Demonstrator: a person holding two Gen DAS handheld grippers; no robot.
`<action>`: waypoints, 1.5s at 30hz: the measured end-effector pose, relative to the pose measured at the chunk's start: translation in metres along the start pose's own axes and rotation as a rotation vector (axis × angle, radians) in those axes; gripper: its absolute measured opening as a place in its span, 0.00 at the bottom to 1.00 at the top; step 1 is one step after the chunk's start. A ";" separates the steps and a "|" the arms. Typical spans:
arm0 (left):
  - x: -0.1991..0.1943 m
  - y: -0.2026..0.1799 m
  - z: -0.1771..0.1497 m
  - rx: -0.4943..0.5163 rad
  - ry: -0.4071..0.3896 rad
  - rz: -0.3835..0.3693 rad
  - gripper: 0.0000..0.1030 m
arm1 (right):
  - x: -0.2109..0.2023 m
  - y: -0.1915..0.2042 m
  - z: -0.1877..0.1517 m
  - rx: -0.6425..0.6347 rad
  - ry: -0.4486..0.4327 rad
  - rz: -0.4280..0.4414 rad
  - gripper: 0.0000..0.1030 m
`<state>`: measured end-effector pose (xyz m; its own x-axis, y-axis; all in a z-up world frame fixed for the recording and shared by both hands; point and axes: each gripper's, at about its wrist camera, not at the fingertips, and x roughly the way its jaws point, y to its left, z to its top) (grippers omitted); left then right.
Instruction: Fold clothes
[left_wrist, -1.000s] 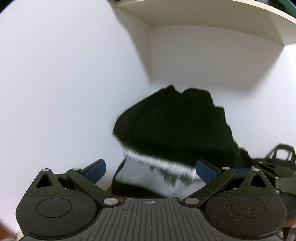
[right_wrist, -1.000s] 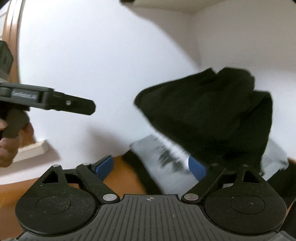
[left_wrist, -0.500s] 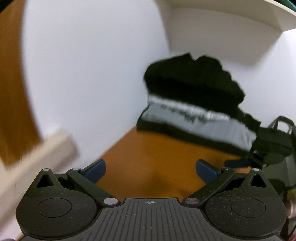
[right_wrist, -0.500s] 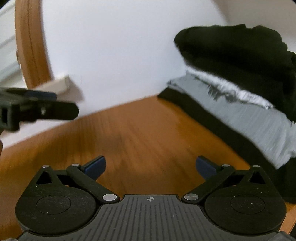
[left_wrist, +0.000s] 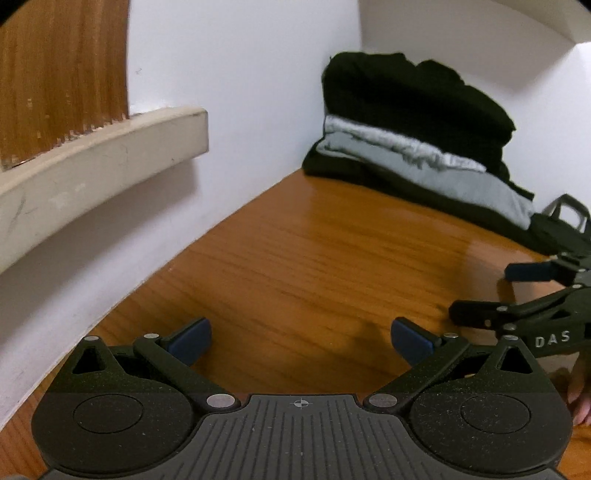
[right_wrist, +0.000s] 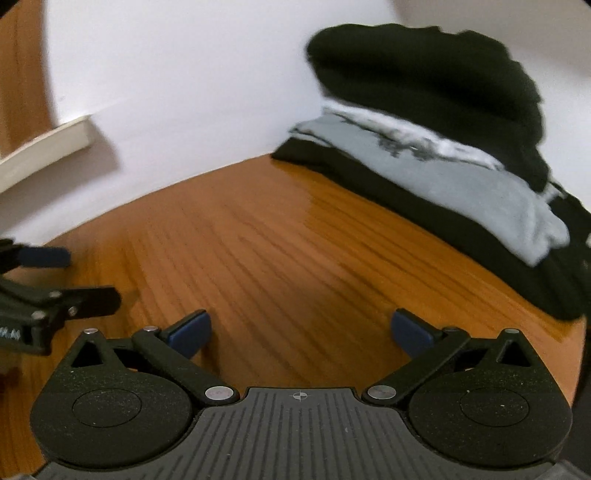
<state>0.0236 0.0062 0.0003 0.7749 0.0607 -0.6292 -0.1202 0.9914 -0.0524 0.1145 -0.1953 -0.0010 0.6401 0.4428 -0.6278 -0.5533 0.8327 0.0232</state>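
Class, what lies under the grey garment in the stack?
A black garment lies under the grey garment, on the wooden table. Only its edge shows; the rest is covered.

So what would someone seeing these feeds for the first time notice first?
Probably the stack of folded clothes in the far corner against the white walls: a bulky black garment on a grey one. Then the bare orange-brown wooden tabletop in front, with the left tool and right tool both open and holding nothing.
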 end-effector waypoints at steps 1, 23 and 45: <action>0.000 -0.003 -0.001 0.030 0.010 0.011 1.00 | -0.004 0.004 -0.003 0.024 0.000 -0.027 1.00; -0.022 -0.011 -0.024 0.092 0.026 -0.002 1.00 | -0.064 0.046 -0.058 0.218 -0.004 -0.272 1.00; -0.022 -0.011 -0.025 0.092 0.026 -0.005 1.00 | -0.063 0.046 -0.058 0.233 -0.009 -0.291 1.00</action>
<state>-0.0076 -0.0088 -0.0050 0.7591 0.0541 -0.6487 -0.0581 0.9982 0.0153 0.0174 -0.2043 -0.0057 0.7581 0.1783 -0.6273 -0.2118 0.9771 0.0218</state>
